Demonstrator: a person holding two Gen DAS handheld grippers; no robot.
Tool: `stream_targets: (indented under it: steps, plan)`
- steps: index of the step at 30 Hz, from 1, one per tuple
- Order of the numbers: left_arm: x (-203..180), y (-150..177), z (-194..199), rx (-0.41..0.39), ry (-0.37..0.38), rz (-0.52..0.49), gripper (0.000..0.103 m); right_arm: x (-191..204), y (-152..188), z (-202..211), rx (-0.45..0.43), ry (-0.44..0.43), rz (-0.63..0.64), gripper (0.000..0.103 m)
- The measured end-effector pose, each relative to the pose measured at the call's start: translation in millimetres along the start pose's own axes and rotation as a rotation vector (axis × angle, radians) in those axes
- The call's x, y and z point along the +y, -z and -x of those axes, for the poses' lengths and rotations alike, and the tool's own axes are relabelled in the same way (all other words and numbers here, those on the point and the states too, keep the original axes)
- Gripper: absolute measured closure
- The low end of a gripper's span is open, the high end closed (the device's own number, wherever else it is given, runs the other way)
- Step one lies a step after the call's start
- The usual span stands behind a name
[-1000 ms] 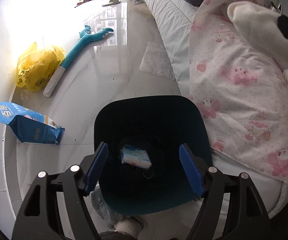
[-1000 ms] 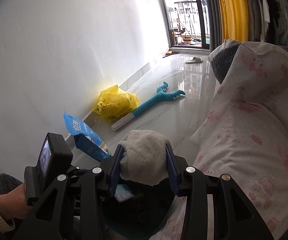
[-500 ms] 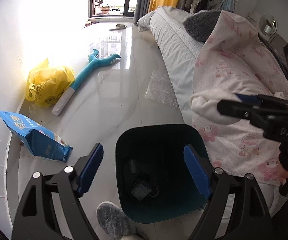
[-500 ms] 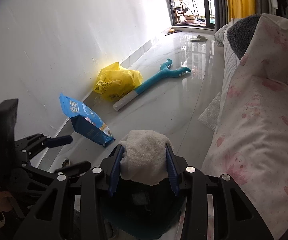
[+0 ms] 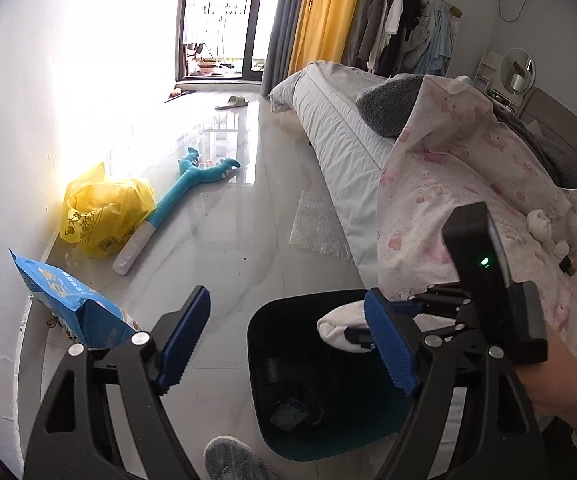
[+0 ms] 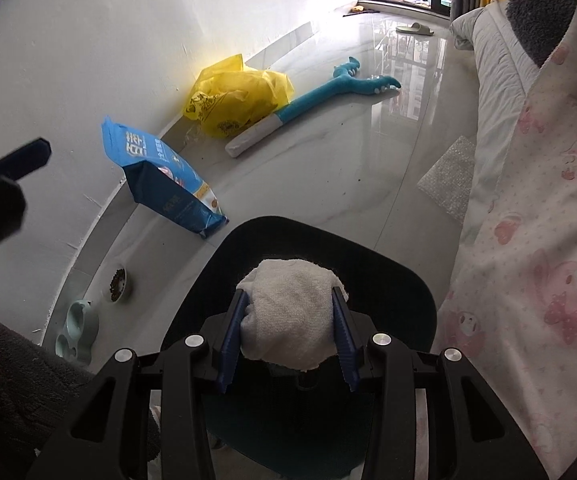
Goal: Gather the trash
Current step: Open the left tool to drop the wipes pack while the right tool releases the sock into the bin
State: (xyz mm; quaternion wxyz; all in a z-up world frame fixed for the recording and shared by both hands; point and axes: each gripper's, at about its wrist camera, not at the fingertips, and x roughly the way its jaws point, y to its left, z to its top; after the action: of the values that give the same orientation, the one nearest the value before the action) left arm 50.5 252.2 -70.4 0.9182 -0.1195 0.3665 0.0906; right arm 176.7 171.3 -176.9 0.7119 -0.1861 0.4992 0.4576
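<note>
A dark teal trash bin (image 5: 272,320) stands on the floor beside the bed; it also shows in the right wrist view (image 6: 412,280). My right gripper (image 6: 288,332) is shut on a white crumpled paper towel (image 6: 288,312) and holds it over the bin's mouth. In the left wrist view the towel (image 5: 336,320) shows over the bin's far right rim. My left gripper (image 5: 288,344) is open and empty, above the bin's left side. Some dark trash (image 5: 288,412) lies at the bin's bottom.
A blue bag (image 6: 160,176), a yellow plastic bag (image 6: 236,96) and a teal plush toy (image 6: 328,92) lie by the wall. A bubble-wrap sheet (image 6: 452,176) lies by the bed (image 6: 528,200). Pet bowls (image 6: 84,320) stand at the left. A grey slipper (image 5: 232,460) is below.
My right gripper has carried the towel from the bed side down over the bin's mouth. My left gripper has pulled back and tilted up; it stays open.
</note>
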Motion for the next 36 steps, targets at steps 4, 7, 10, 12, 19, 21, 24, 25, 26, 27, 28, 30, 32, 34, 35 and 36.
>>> stream_targets:
  steps: [4,7,10,12,19,21,24,25,26,27,28,30,32,34,35,36]
  plan:
    - [1,0,10,-0.032,0.012,-0.012,0.029,7,3,-18,0.042,0.009,0.015,0.061]
    - [3,-1,14,-0.040,0.026,-0.015,0.030,8,5,-25,0.062,0.017,0.018,0.061]
    - [4,-2,17,-0.050,0.038,-0.017,0.033,10,7,-29,0.077,0.023,0.026,0.061]
    - [3,-3,20,-0.060,0.043,-0.020,0.035,11,7,-32,0.089,0.024,0.029,0.061]
    - [-2,-12,29,-0.107,0.064,-0.006,0.035,11,17,-41,0.157,0.029,0.036,0.052]
    - [-7,-15,34,-0.130,0.068,-0.017,0.035,10,19,-39,0.157,0.037,0.031,0.051]
    - [-14,-19,41,-0.160,0.071,-0.032,0.035,8,20,-32,0.147,0.026,0.021,0.045]
    - [-16,-20,43,-0.168,0.076,-0.032,0.035,7,20,-28,0.140,0.024,0.018,0.045]
    - [-18,-22,44,-0.177,0.081,-0.031,0.035,6,20,-24,0.133,0.020,0.015,0.045]
    - [-20,-23,46,-0.185,0.084,-0.032,0.035,5,20,-19,0.121,0.018,0.011,0.045]
    - [-22,-25,46,-0.192,0.088,-0.033,0.035,3,21,-14,0.110,0.017,0.006,0.045]
    - [-27,-27,46,-0.199,0.094,-0.035,0.035,0,21,-4,0.086,0.011,-0.005,0.045]
    - [-34,-29,44,-0.200,0.100,-0.038,0.035,-3,22,6,0.057,0.007,-0.009,0.044]
    - [-40,-30,44,-0.206,0.104,-0.044,0.035,-7,22,17,0.023,-0.005,-0.011,0.044]
    - [-44,-31,43,-0.210,0.105,-0.046,0.035,-8,22,25,0.001,-0.012,-0.012,0.042]
    - [-47,-33,43,-0.215,0.107,-0.047,0.035,-10,23,30,-0.013,-0.016,-0.014,0.041]
